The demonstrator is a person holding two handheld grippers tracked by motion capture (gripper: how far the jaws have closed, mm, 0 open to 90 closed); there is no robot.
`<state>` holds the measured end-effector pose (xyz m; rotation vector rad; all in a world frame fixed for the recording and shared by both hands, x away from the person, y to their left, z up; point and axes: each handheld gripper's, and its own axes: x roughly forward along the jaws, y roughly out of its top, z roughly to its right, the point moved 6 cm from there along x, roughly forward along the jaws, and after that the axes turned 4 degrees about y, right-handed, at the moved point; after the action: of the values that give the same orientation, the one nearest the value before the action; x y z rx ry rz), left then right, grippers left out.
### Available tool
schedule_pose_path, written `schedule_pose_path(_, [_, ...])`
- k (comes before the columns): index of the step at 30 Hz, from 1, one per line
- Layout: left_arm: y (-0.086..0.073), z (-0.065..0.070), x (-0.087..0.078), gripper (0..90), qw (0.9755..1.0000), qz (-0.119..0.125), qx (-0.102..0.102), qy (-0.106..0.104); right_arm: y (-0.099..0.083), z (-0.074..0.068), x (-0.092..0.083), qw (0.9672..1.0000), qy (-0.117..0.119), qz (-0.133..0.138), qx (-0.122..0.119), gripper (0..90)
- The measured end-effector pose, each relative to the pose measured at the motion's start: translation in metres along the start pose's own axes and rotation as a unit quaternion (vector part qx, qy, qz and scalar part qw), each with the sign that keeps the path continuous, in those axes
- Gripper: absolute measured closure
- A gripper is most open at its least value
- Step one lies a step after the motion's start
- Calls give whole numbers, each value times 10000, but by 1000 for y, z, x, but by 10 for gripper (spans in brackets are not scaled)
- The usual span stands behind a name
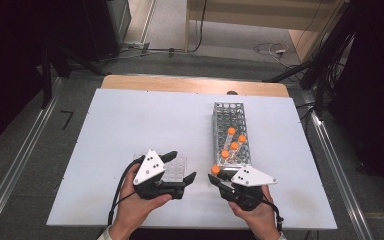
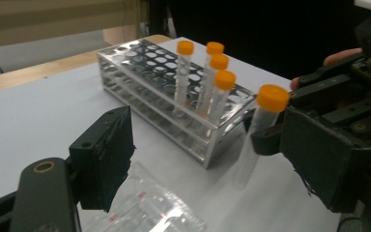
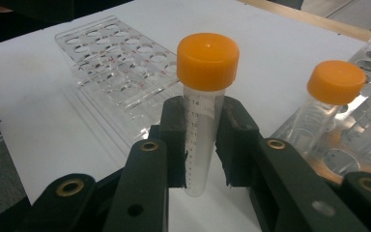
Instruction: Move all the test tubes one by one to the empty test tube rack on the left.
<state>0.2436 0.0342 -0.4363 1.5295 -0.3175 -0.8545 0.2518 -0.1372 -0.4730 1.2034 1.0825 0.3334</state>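
Note:
An orange-capped clear tube (image 3: 203, 121) stands upright between the pads of my right gripper (image 3: 205, 140), which is shut on it below the cap. In the high view this tube (image 1: 215, 170) is at the near end of the metal rack (image 1: 228, 106), with my right gripper (image 1: 215, 177) just beneath it. Several more orange-capped tubes (image 1: 231, 131) stand in that rack's near half. My left gripper (image 1: 182, 166) is open over a flat clear plastic rack (image 1: 174, 167). Nothing sits between its jaws in the left gripper view, where the clear rack (image 2: 145, 212) lies under them.
The white table board (image 1: 145, 120) has bare room on its left and far parts. A wooden edge (image 1: 195, 84) runs along the back. Metal rails (image 1: 330, 150) flank the table, with cables and dark stands on the floor beyond.

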Motion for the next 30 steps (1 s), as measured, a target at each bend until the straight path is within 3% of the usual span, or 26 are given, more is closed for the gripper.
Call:
schedule_pose_path(4, [0, 9, 10, 240, 9998, -72, 63, -171, 0, -4, 4, 10000, 69, -29, -39, 720])
schedule_pose_path(12, [1, 20, 21, 302, 9993, -114, 139, -321, 3, -10, 7, 9998, 170, -23, -109, 720])
schedule_pose_path(16, [0, 23, 25, 394, 9986, -179, 132, -480, 3, -13, 9, 9997, 214, -53, -136, 720])
schedule_pose_path(30, [-3, 28, 30, 605, 9977, -220, 351, -529, 3, -15, 10, 9996, 252, -47, -114, 719])
